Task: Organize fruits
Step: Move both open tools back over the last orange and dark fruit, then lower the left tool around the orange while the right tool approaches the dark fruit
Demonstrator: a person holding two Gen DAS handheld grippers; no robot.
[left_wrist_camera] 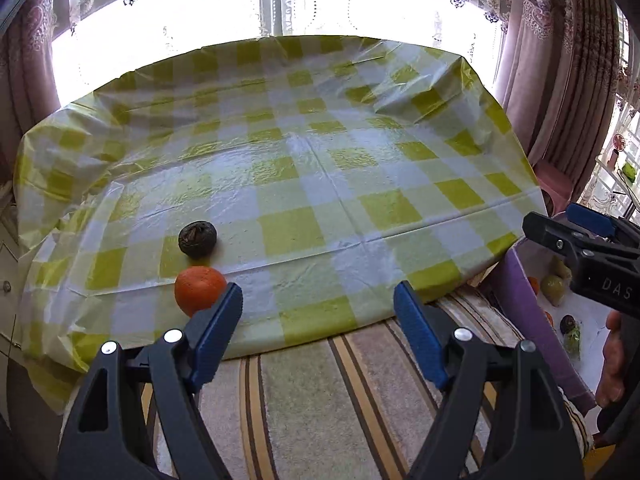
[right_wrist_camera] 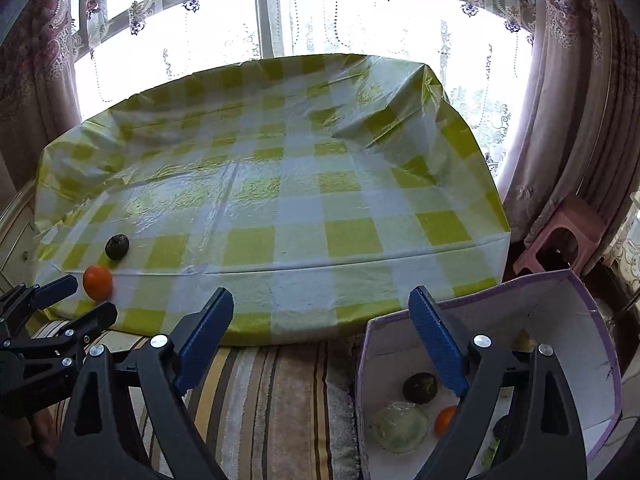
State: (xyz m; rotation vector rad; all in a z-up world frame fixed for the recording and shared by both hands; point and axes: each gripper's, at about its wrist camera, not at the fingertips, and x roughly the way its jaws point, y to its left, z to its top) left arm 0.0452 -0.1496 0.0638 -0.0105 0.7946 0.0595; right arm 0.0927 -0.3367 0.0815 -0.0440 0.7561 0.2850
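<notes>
An orange (left_wrist_camera: 199, 289) and a dark wrinkled fruit (left_wrist_camera: 197, 239) lie on the green-checked tablecloth (left_wrist_camera: 304, 184) near its front left edge; both also show in the right wrist view, the orange (right_wrist_camera: 97, 281) and the dark fruit (right_wrist_camera: 117, 246). My left gripper (left_wrist_camera: 318, 304) is open and empty, its left finger just right of the orange. My right gripper (right_wrist_camera: 322, 316) is open and empty, above the near rim of a purple-edged white box (right_wrist_camera: 560, 320). The box holds a dark fruit (right_wrist_camera: 419, 387), an orange (right_wrist_camera: 444, 419) and a pale green fruit (right_wrist_camera: 400, 426).
A striped cloth (right_wrist_camera: 272, 400) covers the surface in front of the table. A pink stool (right_wrist_camera: 560, 236) stands at the right by the curtains (right_wrist_camera: 580, 120). A bright window is behind the table. The box also shows at the right of the left wrist view (left_wrist_camera: 532, 320).
</notes>
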